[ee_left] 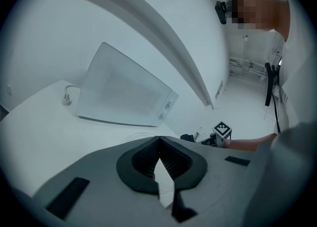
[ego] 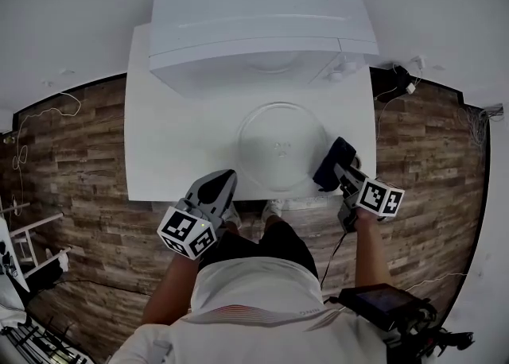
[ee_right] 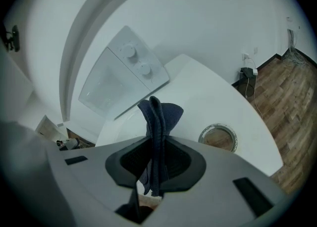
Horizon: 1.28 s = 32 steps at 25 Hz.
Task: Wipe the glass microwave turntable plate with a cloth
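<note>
Head view: glass turntable plate [ego: 280, 145] lies on the white bench [ego: 159, 156] before the microwave [ego: 262, 21], with the cloth [ego: 334, 162] at its right rim.

Left gripper view: left hand-held gripper [ee_left: 159, 141] is pressed together and empty, off the plate.

Right gripper view: right hand-held gripper [ee_right: 156, 144] pinches the dark cloth.

Wiping looks barely begun, if at all.

A bare, lab-like room rather than a home kitchen: boxy white microwave oven [ego: 262, 13] on a plain white counter [ego: 175, 140], brown wood-plank floor [ego: 71, 156], loose cables [ego: 398, 78].

The head camera looks steeply down on the table [ego: 159, 156]; the left gripper [ego: 223, 182] and right gripper [ego: 342, 170] cameras face the far microwave [ego: 262, 21] from low.
</note>
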### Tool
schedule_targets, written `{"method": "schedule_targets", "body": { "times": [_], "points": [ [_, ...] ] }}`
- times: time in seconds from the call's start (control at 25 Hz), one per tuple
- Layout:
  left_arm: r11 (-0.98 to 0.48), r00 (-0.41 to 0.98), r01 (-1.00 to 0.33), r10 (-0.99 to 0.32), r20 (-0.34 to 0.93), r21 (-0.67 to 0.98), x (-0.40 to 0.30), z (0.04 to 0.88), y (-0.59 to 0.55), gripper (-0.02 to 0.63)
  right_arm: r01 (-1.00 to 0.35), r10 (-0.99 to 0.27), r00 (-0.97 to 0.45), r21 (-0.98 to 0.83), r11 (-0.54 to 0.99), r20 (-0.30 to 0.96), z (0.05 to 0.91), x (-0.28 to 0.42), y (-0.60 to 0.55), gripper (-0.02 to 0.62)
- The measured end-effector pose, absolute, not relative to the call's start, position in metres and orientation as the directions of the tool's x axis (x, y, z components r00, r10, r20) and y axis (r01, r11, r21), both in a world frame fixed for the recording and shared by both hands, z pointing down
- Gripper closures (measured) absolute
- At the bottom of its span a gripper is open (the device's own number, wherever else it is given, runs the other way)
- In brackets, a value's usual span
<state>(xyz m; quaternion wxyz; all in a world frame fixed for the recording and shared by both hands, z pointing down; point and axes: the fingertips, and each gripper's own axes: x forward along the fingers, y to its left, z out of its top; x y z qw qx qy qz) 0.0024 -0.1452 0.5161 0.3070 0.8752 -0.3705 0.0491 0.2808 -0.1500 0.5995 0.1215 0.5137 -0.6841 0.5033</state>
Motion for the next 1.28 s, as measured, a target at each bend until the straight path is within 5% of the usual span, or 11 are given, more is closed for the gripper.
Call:
{"method": "schedule_targets", "body": {
  "times": [0.48, 1.28],
  "points": [
    [-0.674, 0.804, -0.579, -0.567, 0.181, 0.460, -0.043, 0.457, -0.134, 0.595, -0.848, -0.908, -0.266, -0.527, 0.060, 0.324, 0.453, 0.245, -0.111, 0.531],
    [-0.784, 0.842, -0.519, -0.538, 0.044, 0.342, -0.046, 0.370, -0.063, 0.595, -0.930, -0.977, -0.200, -0.329, 0.165, 0.076, 0.347, 0.212, 0.011, 0.532]
  ]
}}
